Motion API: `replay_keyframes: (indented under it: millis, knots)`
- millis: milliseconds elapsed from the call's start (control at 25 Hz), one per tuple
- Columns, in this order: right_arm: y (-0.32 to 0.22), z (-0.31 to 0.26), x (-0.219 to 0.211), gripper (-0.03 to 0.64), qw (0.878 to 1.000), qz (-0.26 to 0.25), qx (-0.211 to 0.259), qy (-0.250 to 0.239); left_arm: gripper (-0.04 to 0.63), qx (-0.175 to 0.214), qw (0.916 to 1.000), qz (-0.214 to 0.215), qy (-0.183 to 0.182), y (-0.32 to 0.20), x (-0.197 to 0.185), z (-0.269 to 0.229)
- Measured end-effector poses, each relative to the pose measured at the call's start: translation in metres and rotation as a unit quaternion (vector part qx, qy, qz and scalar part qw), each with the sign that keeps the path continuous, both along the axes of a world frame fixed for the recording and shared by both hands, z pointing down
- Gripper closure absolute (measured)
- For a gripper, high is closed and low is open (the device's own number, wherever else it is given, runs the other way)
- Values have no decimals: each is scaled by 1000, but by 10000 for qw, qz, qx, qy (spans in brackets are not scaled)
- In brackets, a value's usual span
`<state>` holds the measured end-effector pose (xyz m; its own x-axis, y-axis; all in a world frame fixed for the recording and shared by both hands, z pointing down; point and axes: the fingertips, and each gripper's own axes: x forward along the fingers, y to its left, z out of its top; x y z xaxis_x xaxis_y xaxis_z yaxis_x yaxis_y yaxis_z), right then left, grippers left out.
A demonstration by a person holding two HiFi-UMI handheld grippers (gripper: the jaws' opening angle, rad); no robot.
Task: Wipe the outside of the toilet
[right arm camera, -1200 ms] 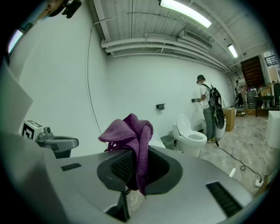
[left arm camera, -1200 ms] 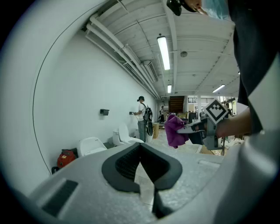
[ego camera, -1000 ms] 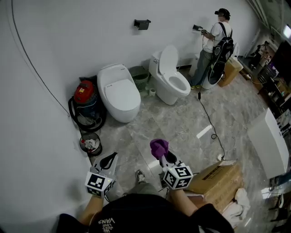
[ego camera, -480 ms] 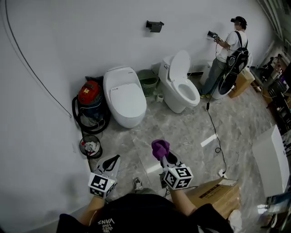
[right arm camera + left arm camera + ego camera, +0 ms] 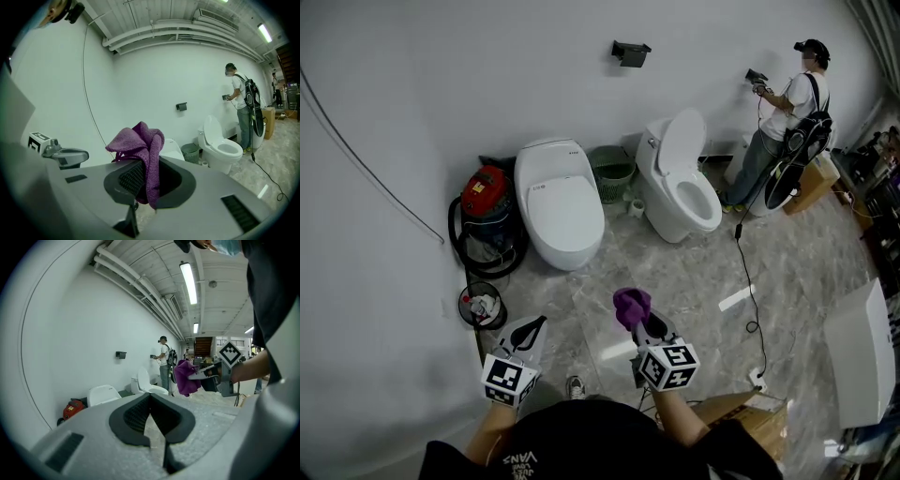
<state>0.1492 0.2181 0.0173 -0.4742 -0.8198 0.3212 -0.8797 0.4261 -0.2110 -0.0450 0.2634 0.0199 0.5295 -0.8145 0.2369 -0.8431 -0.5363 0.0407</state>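
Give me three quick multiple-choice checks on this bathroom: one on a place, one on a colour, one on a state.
1. Where is the green waste basket?
A) at the wall, between the two toilets
B) on a toilet seat
C) behind the standing person

2. What colour is the cloth in the right gripper?
A) white
B) purple
C) yellow

3. The lid of the far toilet, the one nearest the standing person, is:
A) shut
B) raised
C) taken off

Answers:
1 A: the basket stands by the wall between the closed toilet and the far toilet.
2 B: the cloth is purple in both the head view and the right gripper view.
3 B: the lid stands upright and the bowl is open.
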Motion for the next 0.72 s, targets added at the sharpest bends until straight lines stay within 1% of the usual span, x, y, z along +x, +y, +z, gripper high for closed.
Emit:
replay_keyframes:
  millis: [160, 240, 360, 560, 720]
  knots:
    - [-21, 8, -2, 572, 10000, -67, -72, 5, 594, -150, 9998, -123, -15, -12, -4, 10]
    - [-27, 12, -10, 572, 9998, -113, -140, -2, 594, -258, 9995, -157, -39, -17, -12, 16]
    - [-44, 20, -26, 572, 9996, -139, -252, 29, 594, -359, 9992, -181, 29, -34, -27, 21]
    - [-80, 19, -56, 572, 9996, 72, -280, 14, 594, -374, 9992, 128, -23, -73, -53, 17]
    - [-110, 19, -80, 572, 9991, 315, -275, 18, 594, -296, 9991, 305, -74, -106, -85, 14]
